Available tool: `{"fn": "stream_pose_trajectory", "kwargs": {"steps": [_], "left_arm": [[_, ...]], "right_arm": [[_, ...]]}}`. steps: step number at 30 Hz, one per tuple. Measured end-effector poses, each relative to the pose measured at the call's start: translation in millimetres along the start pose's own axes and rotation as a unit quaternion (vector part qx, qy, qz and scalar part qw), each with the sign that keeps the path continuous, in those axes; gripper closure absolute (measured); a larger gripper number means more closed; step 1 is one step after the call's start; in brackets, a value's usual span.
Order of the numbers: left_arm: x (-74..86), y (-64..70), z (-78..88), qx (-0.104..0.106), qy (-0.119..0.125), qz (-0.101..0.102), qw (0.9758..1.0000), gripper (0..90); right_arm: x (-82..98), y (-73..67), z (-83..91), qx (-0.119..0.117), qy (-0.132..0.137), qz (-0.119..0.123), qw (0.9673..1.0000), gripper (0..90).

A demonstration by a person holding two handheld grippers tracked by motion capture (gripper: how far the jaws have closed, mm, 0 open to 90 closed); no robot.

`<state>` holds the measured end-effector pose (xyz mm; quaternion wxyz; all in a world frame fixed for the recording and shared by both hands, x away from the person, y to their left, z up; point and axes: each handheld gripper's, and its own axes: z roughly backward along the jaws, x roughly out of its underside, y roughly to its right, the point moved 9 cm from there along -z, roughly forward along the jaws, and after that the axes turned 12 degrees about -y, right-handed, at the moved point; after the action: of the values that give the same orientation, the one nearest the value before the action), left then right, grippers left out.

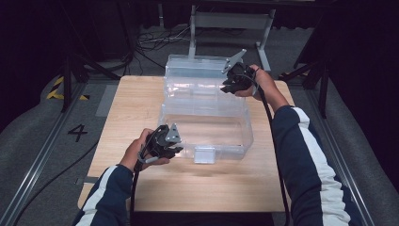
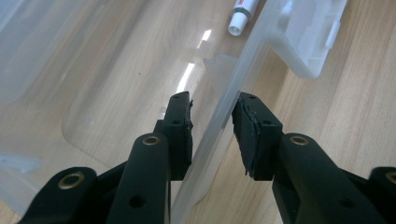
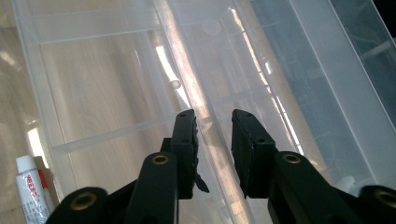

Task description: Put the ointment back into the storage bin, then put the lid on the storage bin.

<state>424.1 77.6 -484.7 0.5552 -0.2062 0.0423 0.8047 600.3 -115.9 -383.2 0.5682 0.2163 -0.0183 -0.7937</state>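
High view: clear plastic box (image 1: 207,127) sits mid-worktop (image 1: 131,103), lid (image 1: 197,70) swung open behind it.
Left gripper (image 1: 164,143): at the near-left front wall, jaws straddling the rim (image 2: 219,116), one inside, one outside; they look just short of pressing.
Tube (image 2: 243,14): white, lying inside the box.
Right gripper (image 1: 235,80): at the far right, jaws astride the hinge-side ridge (image 3: 205,116), gap visible.
Handling: probably light, thin-walled, slick, slightly flexible; best held by the stiffer rims.

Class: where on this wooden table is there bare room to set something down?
Free: the light wooden table between the clear plastic storage box and the near edge, and the strip left of the box. Crowded: the middle and far side, taken by the box and its open lid.
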Motion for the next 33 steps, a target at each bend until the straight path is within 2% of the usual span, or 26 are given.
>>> {"fn": "stream_pose_trajectory", "kwargs": {"steps": [7, 13, 17, 22, 33], "left_arm": [[-0.2, -0.1, -4.6, 0.012, -0.003, -0.008, 0.9999, 70.9], [0.0, -0.5, -4.4, 0.028, 0.01, 0.005, 0.9995, 71.3], [-0.4, -0.9, -4.6, 0.03, 0.011, 0.004, 0.9995, 71.6], [-0.1, -0.9, -5.1, 0.039, 0.016, 0.005, 0.9991, 72.2], [-0.4, -0.8, -5.8, 0.041, 0.025, 0.013, 0.9987, 71.7]], "right_arm": [[-5.8, -1.5, -0.3, -0.016, -0.015, 0.014, 0.9997, 76.8], [-9.5, -4.6, 0.4, -0.02, -0.031, 0.036, 0.9987, 81.5], [-9.8, -5.3, 1.3, -0.025, -0.03, 0.044, 0.9983, 83.1], [-9.3, -5.1, 2.5, -0.039, -0.034, 0.046, 0.9976, 84.5], [-10.8, -5.7, 2.5, -0.041, -0.037, 0.051, 0.9972, 85.6]]}}
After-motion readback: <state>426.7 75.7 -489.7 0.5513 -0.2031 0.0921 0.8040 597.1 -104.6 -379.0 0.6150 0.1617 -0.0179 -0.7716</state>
